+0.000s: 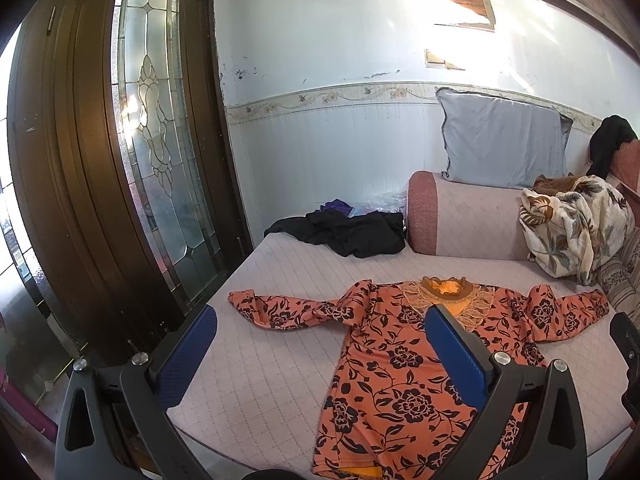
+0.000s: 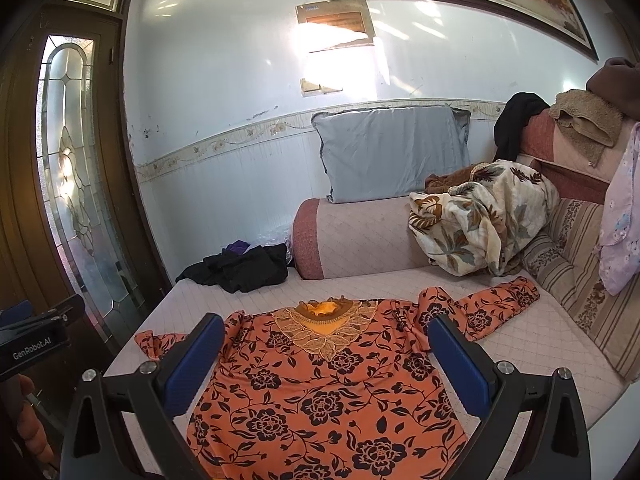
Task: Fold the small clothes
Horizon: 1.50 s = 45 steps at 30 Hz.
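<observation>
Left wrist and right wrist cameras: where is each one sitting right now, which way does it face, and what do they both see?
Left wrist: on the left gripper, angled down over the bed's left side; open jaws frame the orange floral top, glass door alongside; the right gripper's edge shows far right.
Right wrist: on the right gripper, centred over the top, facing the grey pillow; the left gripper and fingers show at left.
Shared: top, pillow, black clothes, floral blanket.

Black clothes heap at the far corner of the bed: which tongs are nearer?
Left. The left tongs hang open over the shirt's left side, toward the black heap. The right tongs, also open, sit further right.
</observation>
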Available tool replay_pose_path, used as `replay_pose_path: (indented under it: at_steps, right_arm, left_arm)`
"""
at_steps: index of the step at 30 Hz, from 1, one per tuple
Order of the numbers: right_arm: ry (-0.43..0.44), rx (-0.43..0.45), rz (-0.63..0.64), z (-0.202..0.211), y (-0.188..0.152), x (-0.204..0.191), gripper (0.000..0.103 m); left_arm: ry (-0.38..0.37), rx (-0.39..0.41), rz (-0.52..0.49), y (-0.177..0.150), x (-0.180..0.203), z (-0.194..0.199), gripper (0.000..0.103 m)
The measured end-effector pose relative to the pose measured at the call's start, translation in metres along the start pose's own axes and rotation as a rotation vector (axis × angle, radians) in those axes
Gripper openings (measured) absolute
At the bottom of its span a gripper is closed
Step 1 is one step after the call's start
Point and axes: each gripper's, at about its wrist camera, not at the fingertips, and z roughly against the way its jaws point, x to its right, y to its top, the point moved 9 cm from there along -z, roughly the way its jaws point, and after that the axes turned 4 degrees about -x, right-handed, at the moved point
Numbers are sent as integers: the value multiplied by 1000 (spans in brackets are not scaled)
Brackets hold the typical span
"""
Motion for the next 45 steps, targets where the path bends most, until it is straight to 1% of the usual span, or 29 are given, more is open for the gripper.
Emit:
replay_pose_path:
  at_steps: [7,13,14,16,19,21,22,27,29,31,33,35,38,39,41,43,45]
  right_arm:
    - [-3,-6,-17,7,1,2,103]
    - [-1,10,-12,13,4,2,103]
    - [1,29,-8,13,6,2,103]
    - [0,25,-7,14,6,2,103]
    - [-18,5,17,12,2,3,103]
    - [-20,18,23,12,2,3,103]
    - [-34,9,50,11,2,4,103]
    - [18,21,-46,0,5,3,103]
    - [22,9,-57,-6,4,3,103]
    - [5,-15,-34,-14,3,5,103]
    - [-8,-29,-12,-24,2,8,103]
    - [-14,-36,-10,-38,1,14,103]
    - [-22,-55,-41,-71,-4,37,103]
    - [-23,-73,-70,-86,-9,50,103]
    - [-43,-99,-136,-122,-19,86,103]
    - [-96,-133,-198,-164,-33,135,103]
    - [-147,-214,-298,-208,-57,193,103]
  left_arm:
    - [-5,7,2,1,-2,5,103]
    - [-2,19,6,1,-4,9,103]
    - [-1,20,6,1,-5,10,103]
    - [-1,21,6,2,-4,9,103]
    - [0,20,5,1,-4,8,103]
    - [-1,16,2,1,-3,6,103]
    - [0,13,0,1,-2,4,103]
    - [4,3,-12,2,4,-6,103]
    - [5,-2,-14,2,7,-11,103]
    - [6,-8,-18,2,11,-19,103]
    - [-1,-24,-25,0,17,-33,103]
    - [-14,-56,-34,-5,27,-55,103]
    - [-41,-129,-55,-25,50,-105,103]
    - [-59,-178,-67,-38,62,-130,103]
    - [-108,-286,-82,-66,87,-176,103]
    - [-124,-399,-96,-101,111,-224,103]
    - [-109,-446,-113,-127,132,-263,103]
